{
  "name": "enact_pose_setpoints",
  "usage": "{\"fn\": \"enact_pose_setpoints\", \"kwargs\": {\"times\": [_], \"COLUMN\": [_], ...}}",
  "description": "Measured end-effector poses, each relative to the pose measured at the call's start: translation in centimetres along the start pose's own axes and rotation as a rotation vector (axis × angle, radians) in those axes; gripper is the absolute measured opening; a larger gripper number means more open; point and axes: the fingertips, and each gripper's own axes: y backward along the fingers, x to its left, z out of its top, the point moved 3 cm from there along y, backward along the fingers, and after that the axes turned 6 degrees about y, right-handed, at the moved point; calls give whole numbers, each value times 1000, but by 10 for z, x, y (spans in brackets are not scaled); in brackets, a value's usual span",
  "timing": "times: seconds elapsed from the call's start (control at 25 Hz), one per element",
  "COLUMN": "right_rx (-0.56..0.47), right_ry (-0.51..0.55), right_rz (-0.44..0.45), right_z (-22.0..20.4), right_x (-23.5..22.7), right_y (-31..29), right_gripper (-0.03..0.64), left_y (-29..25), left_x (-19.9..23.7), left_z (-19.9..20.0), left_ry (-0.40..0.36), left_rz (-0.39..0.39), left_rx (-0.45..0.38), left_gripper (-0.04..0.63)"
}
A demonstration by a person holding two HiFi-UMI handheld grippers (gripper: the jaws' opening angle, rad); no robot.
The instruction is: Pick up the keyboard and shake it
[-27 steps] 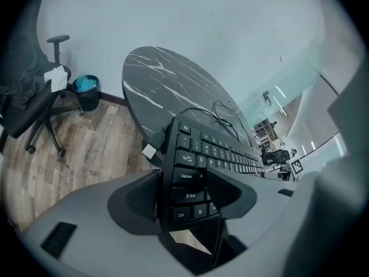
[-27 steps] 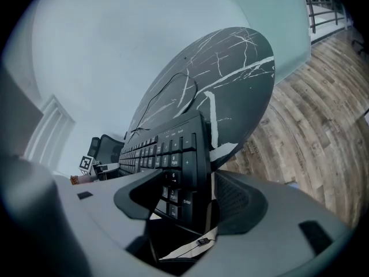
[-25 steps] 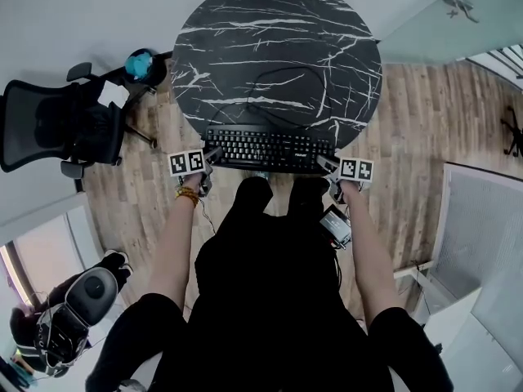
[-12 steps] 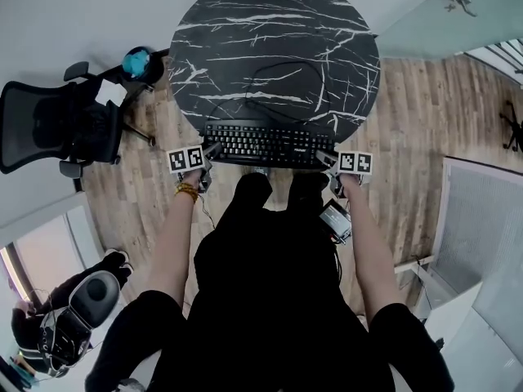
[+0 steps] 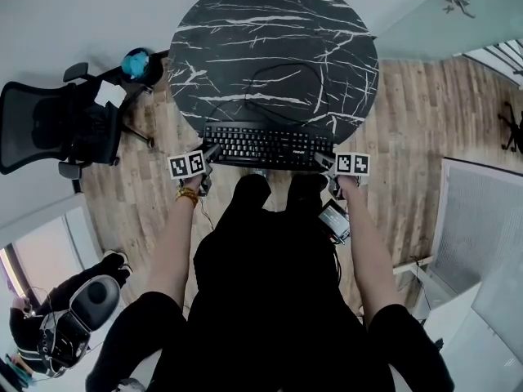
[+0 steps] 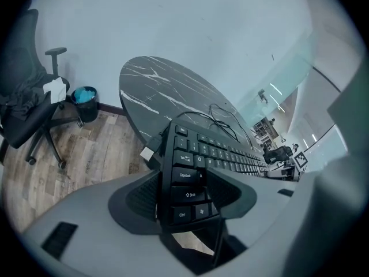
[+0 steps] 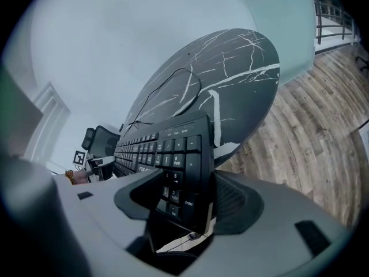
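Note:
A black keyboard point(image 5: 265, 146) hangs over the near edge of the round black marble table point(image 5: 274, 47), its cable point(image 5: 278, 76) curling across the top. My left gripper point(image 5: 209, 158) is shut on the keyboard's left end point(image 6: 187, 180), jaws clamped over the Ctrl and Shift keys. At the number-pad end point(image 7: 181, 175), my right gripper point(image 5: 325, 165) is shut on the keyboard. In both gripper views the keyboard stands tilted, lifted off the table top.
A black office chair point(image 5: 61, 125) and a small bin with blue contents point(image 5: 137, 64) stand left of the table. Wooden floor point(image 5: 425, 129) surrounds it. A glass wall point(image 5: 441, 15) rises at the back right. A device point(image 5: 333, 219) hangs at the person's right hip.
The keyboard, held at both ends, rose slightly toward the table a second ago and has since settled back a little; both grippers stay clamped on it.

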Motion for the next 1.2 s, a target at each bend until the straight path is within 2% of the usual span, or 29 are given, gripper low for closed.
{"fn": "enact_pose_setpoints", "kwargs": {"times": [0.2, 0.32, 0.6, 0.88, 1.2], "right_rx": [16, 5, -62, -125, -236], "right_ry": [21, 26, 33, 94, 171], "right_rz": [-3, -4, -10, -13, -8], "right_z": [0, 1, 14, 52, 120], "right_x": [3, 5, 11, 21, 48], "right_y": [1, 3, 16, 32, 55], "right_gripper": [259, 259, 259, 259, 259], "left_y": [6, 9, 13, 21, 41], "left_x": [1, -2, -15, -28, -48], "left_z": [-6, -1, 23, 51, 114], "left_ry": [5, -18, -64, -75, -113], "left_rz": [2, -1, -27, -45, -52], "left_rx": [-22, -39, -67, -129, -231], "left_gripper": [252, 252, 252, 252, 252]}}
